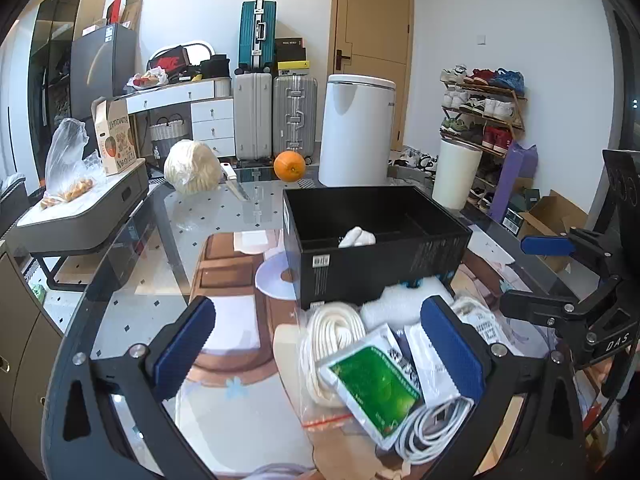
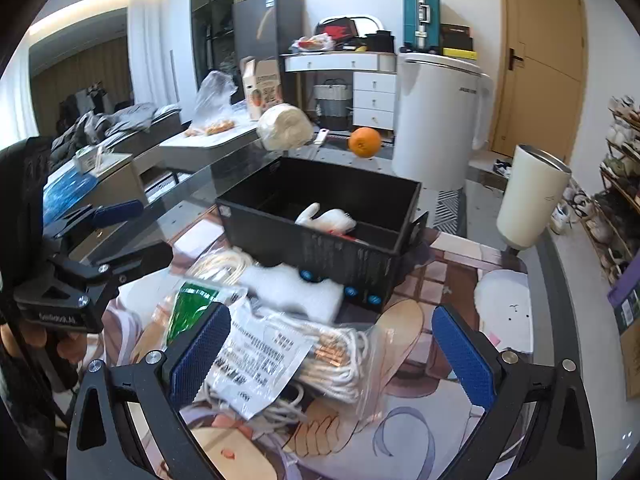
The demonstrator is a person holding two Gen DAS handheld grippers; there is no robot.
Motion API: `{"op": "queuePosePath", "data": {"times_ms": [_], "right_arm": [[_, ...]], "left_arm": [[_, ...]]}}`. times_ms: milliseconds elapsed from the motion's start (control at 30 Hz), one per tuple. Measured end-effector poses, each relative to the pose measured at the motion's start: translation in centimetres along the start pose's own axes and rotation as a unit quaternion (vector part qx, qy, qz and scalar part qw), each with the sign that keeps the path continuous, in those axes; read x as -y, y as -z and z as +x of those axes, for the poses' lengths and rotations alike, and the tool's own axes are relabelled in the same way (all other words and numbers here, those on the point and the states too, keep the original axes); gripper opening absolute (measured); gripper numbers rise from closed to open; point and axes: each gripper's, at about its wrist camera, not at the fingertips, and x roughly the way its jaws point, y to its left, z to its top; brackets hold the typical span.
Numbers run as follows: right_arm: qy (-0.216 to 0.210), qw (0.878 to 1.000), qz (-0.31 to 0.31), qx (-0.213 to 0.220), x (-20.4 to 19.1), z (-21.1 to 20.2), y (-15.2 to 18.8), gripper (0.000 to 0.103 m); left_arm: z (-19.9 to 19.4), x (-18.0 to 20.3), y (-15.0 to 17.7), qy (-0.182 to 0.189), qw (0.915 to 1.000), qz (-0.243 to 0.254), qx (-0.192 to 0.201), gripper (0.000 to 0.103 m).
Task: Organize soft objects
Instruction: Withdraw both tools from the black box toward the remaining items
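A black box (image 1: 376,256) stands open on the table, and a white plush toy (image 1: 357,237) lies inside it. In front of the box is a pile: a white foam pad (image 1: 400,300), a bagged coil of white rope (image 1: 332,332), a green packet (image 1: 372,388) and a white cable (image 1: 432,428). My left gripper (image 1: 318,346) is open, its jaws wide above the pile. My right gripper (image 2: 332,356) is open too, straddling the labelled rope bag (image 2: 280,352) without pressing it. The right wrist view also shows the black box (image 2: 320,248), the plush toy (image 2: 326,218) and the foam pad (image 2: 292,288).
An orange (image 1: 289,166), a plastic-wrapped cabbage (image 1: 192,172) and a knife (image 1: 236,184) lie at the far side of the glass table. A cream tumbler (image 2: 532,200) stands to the right of the box. A white disc (image 1: 274,276) lies left of the box.
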Motion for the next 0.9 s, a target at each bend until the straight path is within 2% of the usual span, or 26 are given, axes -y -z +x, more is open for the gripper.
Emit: {"op": "queuePosePath", "data": {"times_ms": [133, 367, 900], "right_arm": [[-0.013, 1.0, -0.02, -0.005, -0.6, -0.4, 0.5, 0.102], [-0.027, 0.999, -0.036, -0.022, -1.6, 0.0, 0.8, 0.102], [-0.057, 0.994, -0.074, -0.06, -4.2, 2.3, 1.8, 0.102]], "left_arm": [[-0.1, 0.1, 0.4, -0.015, 0.9998, 0.014, -0.002, 0.103], [-0.1, 0.0, 0.7, -0.018, 0.9996, 0.021, -0.003, 0.103], [0.1, -1.5, 1.0, -0.02, 0.9998, -0.003, -0.005, 0.103]]}}
